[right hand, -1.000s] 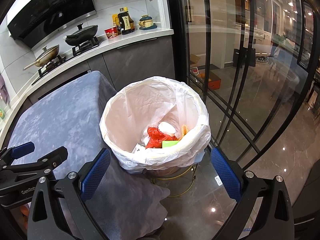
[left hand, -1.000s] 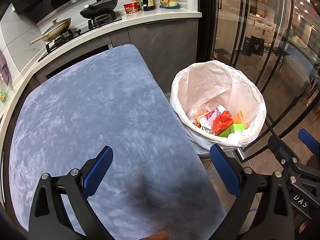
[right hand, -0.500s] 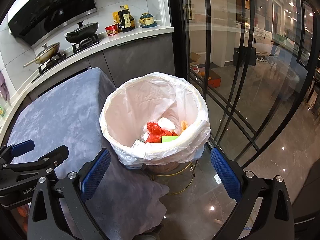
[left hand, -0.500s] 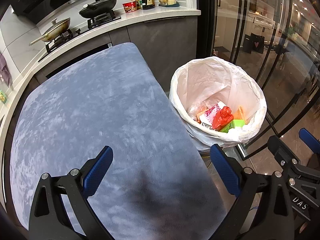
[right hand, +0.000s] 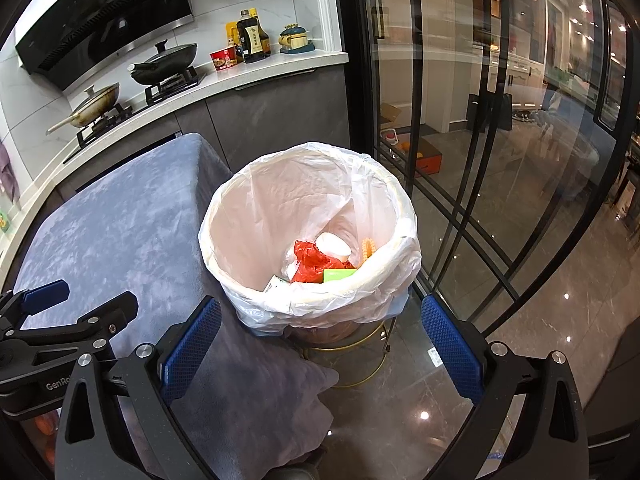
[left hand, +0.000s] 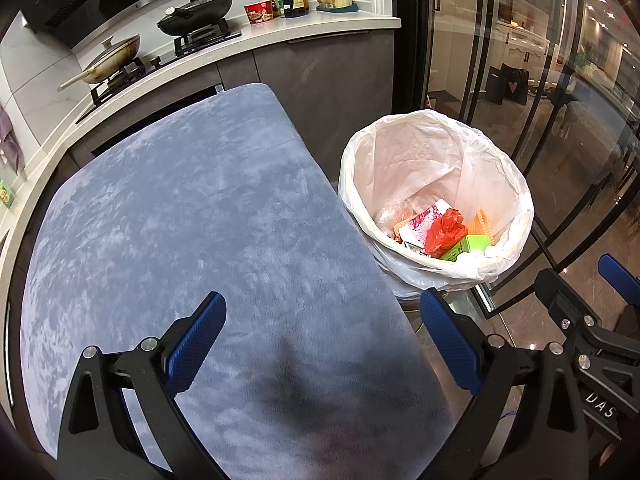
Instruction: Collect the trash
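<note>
A trash bin lined with a white bag [left hand: 516, 200] [right hand: 256, 200] stands on the floor at the right end of the table. Inside lie a red plastic bag [left hand: 444, 230] [right hand: 310, 262], a pink patterned carton [left hand: 420, 224], a green box [left hand: 466, 246] [right hand: 339, 275], a white cup [right hand: 332, 246] and orange bits. My left gripper [left hand: 322, 344] is open and empty above the blue-grey tablecloth [left hand: 180, 220]. My right gripper [right hand: 320, 346] is open and empty, just short of the bin, above its near rim.
A kitchen counter [left hand: 280, 36] runs behind the table with pans, a red bowl and bottles. Black-framed glass doors [right hand: 480, 160] stand right of the bin. The bin rests on a gold wire stand [right hand: 360, 344]. The other gripper shows at each view's edge.
Both grippers have drawn back and risen slightly, so the bin sits a little farther off in both views. Both stay open and empty.
</note>
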`<state>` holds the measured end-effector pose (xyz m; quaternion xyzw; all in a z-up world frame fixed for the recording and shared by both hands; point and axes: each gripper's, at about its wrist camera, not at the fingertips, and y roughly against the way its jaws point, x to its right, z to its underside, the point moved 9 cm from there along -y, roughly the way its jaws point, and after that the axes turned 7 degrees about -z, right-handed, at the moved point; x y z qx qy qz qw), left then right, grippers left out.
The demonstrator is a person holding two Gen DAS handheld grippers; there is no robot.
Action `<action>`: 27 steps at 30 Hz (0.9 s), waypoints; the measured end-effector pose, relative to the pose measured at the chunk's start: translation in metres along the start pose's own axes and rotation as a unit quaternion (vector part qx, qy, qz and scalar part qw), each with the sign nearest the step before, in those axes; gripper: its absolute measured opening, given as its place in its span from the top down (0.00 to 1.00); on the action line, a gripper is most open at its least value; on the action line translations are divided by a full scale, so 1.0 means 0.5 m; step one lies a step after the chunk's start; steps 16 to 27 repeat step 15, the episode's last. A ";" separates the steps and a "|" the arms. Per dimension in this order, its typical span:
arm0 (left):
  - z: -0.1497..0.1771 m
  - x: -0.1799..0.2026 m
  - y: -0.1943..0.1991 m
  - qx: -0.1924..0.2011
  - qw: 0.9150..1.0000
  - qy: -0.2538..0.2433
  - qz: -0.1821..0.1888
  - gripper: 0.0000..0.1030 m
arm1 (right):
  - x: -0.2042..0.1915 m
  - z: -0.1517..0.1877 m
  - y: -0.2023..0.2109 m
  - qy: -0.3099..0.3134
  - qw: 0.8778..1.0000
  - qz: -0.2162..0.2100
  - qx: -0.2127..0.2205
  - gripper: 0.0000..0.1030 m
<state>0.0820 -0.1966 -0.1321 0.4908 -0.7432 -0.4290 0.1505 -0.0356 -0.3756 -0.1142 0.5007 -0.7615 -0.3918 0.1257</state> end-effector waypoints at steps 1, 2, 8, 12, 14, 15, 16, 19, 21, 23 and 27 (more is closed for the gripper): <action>0.000 0.000 0.000 0.000 1.000 0.000 0.000 0.10 | 0.000 0.000 0.000 0.001 1.000 0.000 0.000 0.06; 0.000 0.000 -0.001 -0.001 1.000 -0.001 -0.001 0.10 | 0.000 0.001 0.000 0.001 1.000 0.001 0.000 0.06; 0.002 0.001 0.000 0.000 1.000 -0.004 0.001 0.10 | 0.001 0.002 0.000 0.000 1.000 0.001 -0.001 0.06; 0.002 -0.004 -0.003 -0.003 1.000 -0.001 -0.001 0.10 | 0.001 0.007 0.000 0.000 1.000 0.002 -0.003 0.06; 0.001 -0.004 -0.002 -0.001 1.000 -0.004 -0.001 0.10 | 0.002 0.007 0.001 0.000 1.000 0.002 -0.003 0.06; 0.001 -0.004 -0.002 0.000 1.000 -0.005 -0.001 0.10 | 0.002 0.006 0.001 0.000 1.000 0.002 -0.004 0.06; 0.001 -0.004 -0.002 0.000 1.000 -0.005 -0.001 0.10 | 0.002 0.006 0.001 0.000 1.000 0.002 -0.004 0.06; 0.001 -0.004 -0.002 0.000 1.000 -0.005 -0.001 0.10 | 0.002 0.006 0.001 0.000 1.000 0.002 -0.004 0.06; 0.001 -0.004 -0.002 0.000 1.000 -0.005 -0.001 0.10 | 0.002 0.006 0.001 0.000 1.000 0.002 -0.004 0.06; 0.001 -0.004 -0.002 0.000 1.000 -0.005 -0.001 0.10 | 0.002 0.006 0.001 0.000 1.000 0.002 -0.004 0.06; 0.001 -0.004 -0.002 0.000 1.000 -0.005 -0.001 0.10 | 0.002 0.006 0.001 0.000 1.000 0.002 -0.004 0.06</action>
